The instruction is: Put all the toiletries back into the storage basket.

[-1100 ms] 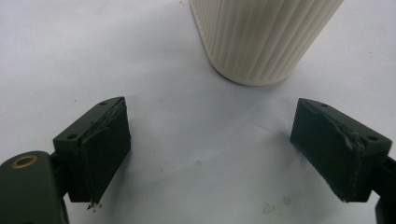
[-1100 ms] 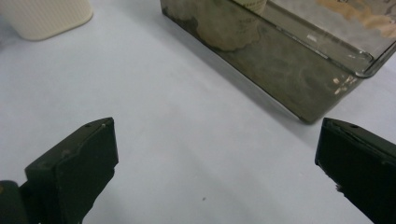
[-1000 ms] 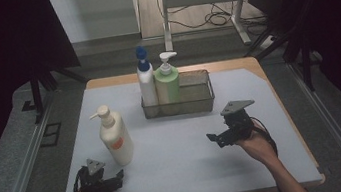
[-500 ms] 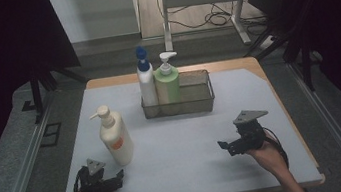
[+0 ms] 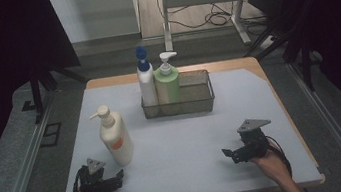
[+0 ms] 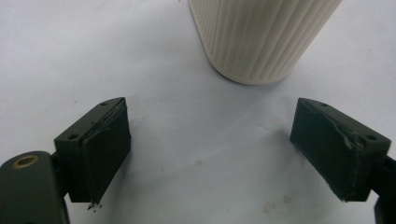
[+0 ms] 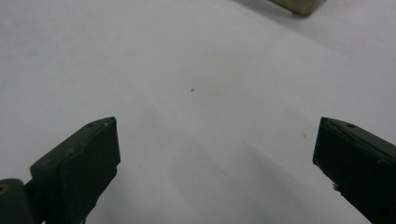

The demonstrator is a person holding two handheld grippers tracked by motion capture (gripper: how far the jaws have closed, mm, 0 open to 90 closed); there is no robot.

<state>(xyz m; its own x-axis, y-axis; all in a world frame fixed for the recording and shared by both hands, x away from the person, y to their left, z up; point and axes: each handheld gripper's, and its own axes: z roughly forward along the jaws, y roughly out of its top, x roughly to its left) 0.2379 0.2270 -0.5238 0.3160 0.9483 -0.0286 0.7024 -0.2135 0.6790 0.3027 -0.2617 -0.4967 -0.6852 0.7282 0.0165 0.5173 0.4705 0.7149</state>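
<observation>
A cream pump bottle [image 5: 115, 136] with an orange label stands upright on the white table [image 5: 189, 138] at the front left. Its ribbed base [image 6: 261, 37] rises just beyond my left gripper [image 6: 212, 154], which is open and empty. In the high view the left gripper [image 5: 112, 179] rests near the front edge, right below the bottle. A wire basket [image 5: 193, 95] at the back centre holds a white bottle with a blue cap [image 5: 145, 79] and a green pump bottle [image 5: 167, 81]. My right gripper [image 5: 231, 155] sits at the front right, and its jaws [image 7: 215, 168] stand open over bare table.
The right part of the basket has free room. A corner of the basket [image 7: 299, 5] shows at the top of the right gripper view. Dark frame posts and a metal stand [image 5: 195, 1] lie beyond the table's far edge.
My right gripper has drawn back from mid-table toward the front right edge and lowered. The left gripper and the bottles have not moved.
</observation>
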